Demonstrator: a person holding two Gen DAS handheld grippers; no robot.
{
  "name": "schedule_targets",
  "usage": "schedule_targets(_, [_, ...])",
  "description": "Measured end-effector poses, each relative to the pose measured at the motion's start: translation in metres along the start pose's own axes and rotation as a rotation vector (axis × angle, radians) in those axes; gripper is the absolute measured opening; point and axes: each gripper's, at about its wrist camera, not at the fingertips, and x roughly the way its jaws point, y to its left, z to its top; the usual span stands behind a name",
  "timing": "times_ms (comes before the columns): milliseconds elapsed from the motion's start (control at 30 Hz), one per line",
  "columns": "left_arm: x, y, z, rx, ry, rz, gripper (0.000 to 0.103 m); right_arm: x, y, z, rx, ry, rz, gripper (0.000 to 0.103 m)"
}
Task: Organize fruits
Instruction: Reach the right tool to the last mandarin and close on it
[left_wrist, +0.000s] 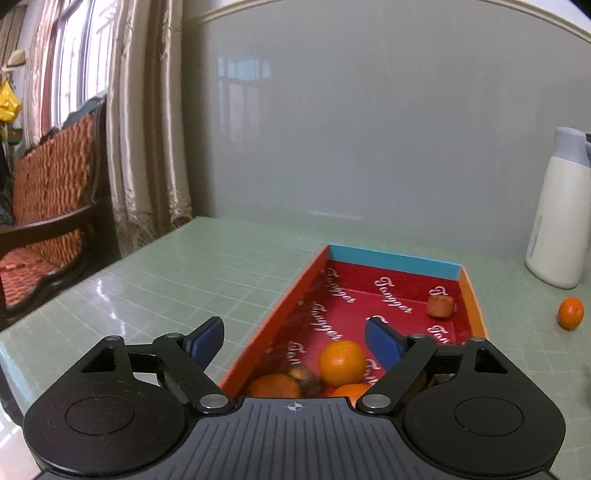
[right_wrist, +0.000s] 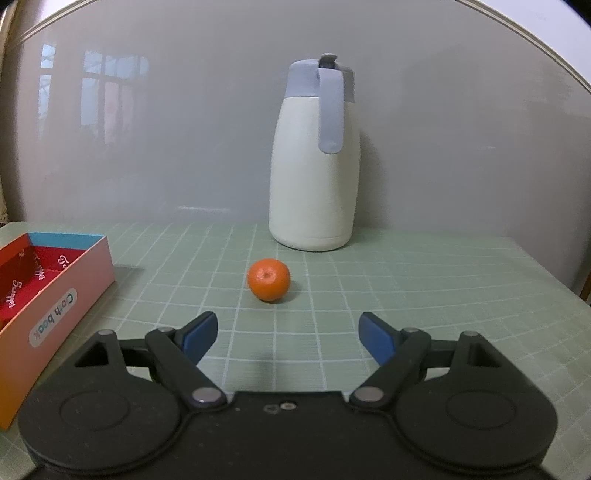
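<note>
Across the green gridded bench: one loose tangerine at frame centre of the right wrist view, just in front of a white thermos jug, well apart from the box at the left edge. Right gripper released, jaws spread wide, nothing between them; tangerine ahead of the tips, not touched.

Lower centre of the left wrist view: left gripper released too, hanging over the near end of the red-lined box, empty. Below it, several tangerines bunched at the near end, with something brown among them, too hidden to name. Small brownish piece alone toward the far right corner. Same loose tangerine visible at the right edge.

Judged stage: last stray fruit awaiting pickup.

Risks:
- Round fruit on slick bench; off-centre closing likely to squirt it forward against the jug.
- Overshoot on approach, jug nudged or tipped.
- Hard clench, soft skin bruised or split.
- Drop onto the crowded near end, fruit bouncing out over the low wall; far end looks freer.
</note>
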Motion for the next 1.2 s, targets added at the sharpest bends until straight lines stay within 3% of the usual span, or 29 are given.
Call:
schedule_targets(400, [-0.008, 0.026, -0.017, 0.008, -0.064, 0.064, 0.095, 0.016, 0.024, 0.004, -0.029, 0.019, 0.026, 0.083])
schedule_targets(800, [0.005, 0.063, -0.025, -0.101, -0.02, 0.146, 0.099, 0.055, 0.035, 0.018, -0.04, 0.055, 0.012, 0.083])
schedule_targets(1100, [0.012, 0.061, -0.024, -0.117, -0.002, 0.115, 0.1, 0.084, 0.029, 0.027, -0.028, 0.087, 0.003, 0.083])
schedule_targets(1200, [0.013, 0.055, -0.017, -0.12, -0.031, 0.122, 0.1, 0.086, 0.028, 0.026, -0.03, 0.092, 0.003, 0.083])
